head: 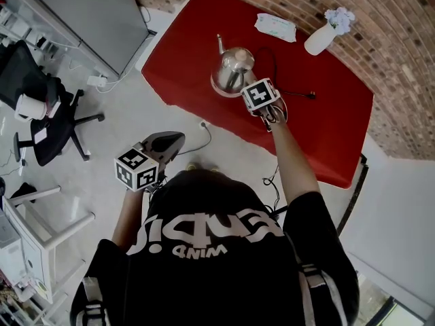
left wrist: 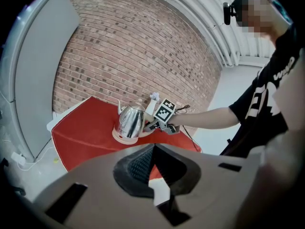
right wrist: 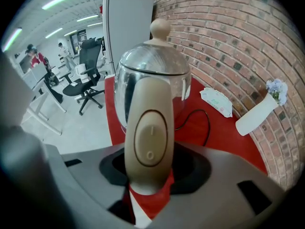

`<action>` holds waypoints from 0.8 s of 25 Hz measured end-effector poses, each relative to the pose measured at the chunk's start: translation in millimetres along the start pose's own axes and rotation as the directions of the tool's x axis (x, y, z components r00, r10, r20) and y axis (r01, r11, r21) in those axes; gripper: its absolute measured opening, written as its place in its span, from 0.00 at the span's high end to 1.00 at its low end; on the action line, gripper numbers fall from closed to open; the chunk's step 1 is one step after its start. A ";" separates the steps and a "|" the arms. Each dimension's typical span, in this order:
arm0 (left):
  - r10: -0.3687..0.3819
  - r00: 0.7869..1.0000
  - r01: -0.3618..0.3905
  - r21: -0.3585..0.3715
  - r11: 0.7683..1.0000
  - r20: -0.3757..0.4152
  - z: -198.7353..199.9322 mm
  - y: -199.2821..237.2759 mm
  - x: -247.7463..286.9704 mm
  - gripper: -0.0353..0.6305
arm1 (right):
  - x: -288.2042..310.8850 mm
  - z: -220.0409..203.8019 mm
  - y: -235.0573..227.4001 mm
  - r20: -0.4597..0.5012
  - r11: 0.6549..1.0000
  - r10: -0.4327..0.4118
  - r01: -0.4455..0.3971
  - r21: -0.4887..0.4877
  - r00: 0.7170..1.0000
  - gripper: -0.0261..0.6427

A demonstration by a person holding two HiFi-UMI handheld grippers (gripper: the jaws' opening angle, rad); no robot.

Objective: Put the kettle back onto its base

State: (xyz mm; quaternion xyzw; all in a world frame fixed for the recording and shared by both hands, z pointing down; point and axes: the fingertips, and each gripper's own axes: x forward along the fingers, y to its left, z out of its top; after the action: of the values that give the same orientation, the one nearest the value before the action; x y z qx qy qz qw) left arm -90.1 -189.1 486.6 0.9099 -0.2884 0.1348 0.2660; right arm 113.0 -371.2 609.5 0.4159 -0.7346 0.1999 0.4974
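Note:
The steel kettle [head: 234,63] stands upright on its round cream base [head: 219,87] on the red table [head: 204,39]. My right gripper [head: 243,81] reaches down to its cream handle [right wrist: 150,137]. The handle, with its oval switch, sits between the jaws of the right gripper [right wrist: 150,171], with dark gaps showing on both sides, so the gripper is open around it. The left gripper view shows the kettle [left wrist: 131,120] on the base [left wrist: 125,137], with the right gripper at its handle. My left gripper [head: 173,141] hangs over the floor short of the table, shut and holding nothing.
A white vase with flowers [head: 323,38] and a packet of wipes [head: 275,27] lie at the table's far side by the brick wall. A black cord [head: 292,92] runs from the base. An office chair [head: 51,124] and a white desk frame [head: 41,229] stand at the left.

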 end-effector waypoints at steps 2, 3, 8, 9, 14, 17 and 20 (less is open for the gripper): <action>-0.005 1.000 0.005 -0.001 1.000 -0.001 -1.0 -1.0 0.6 0.93 | 0.1 -2.8 -3.0 0.000 1.000 0.003 -0.003 0.014 1.000 0.65; -0.007 1.000 0.007 -0.001 1.000 -0.003 -1.4 -1.6 1.5 0.93 | 0.8 -4.9 -3.9 -0.002 1.000 0.007 -0.007 0.015 1.000 0.62; -0.017 1.000 0.017 -0.002 1.000 -0.003 -1.3 -0.6 1.8 0.93 | 0.9 -9.7 0.2 0.000 1.000 0.020 -0.020 0.004 1.000 0.61; -0.019 1.000 0.019 -0.002 1.000 -0.005 -2.0 -0.3 1.0 0.93 | -0.6 -9.7 0.4 0.002 1.000 0.018 -0.018 0.005 1.000 0.61; -0.036 0.999 0.036 -0.010 0.999 -0.006 -4.2 0.3 -1.2 0.93 | -15.2 -5.2 -5.6 0.035 1.000 0.000 0.000 -0.012 0.999 0.61; -0.058 0.998 0.058 -0.015 0.998 -0.002 -4.1 -1.6 0.0 0.93 | -26.5 -5.0 -10.4 0.046 1.000 -0.013 0.014 -0.020 0.999 0.61; -0.081 0.997 0.081 -0.009 0.997 -0.004 -3.8 -4.1 0.7 0.93 | -38.6 -7.0 -12.1 0.054 0.999 -0.027 0.028 -0.022 0.998 0.61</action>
State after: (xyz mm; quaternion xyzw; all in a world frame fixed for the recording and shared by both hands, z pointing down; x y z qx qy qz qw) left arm -87.4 -184.4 488.3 0.9193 -0.2513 0.1246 0.2761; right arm 132.8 -357.3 576.3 0.4257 -0.7441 0.1734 0.4848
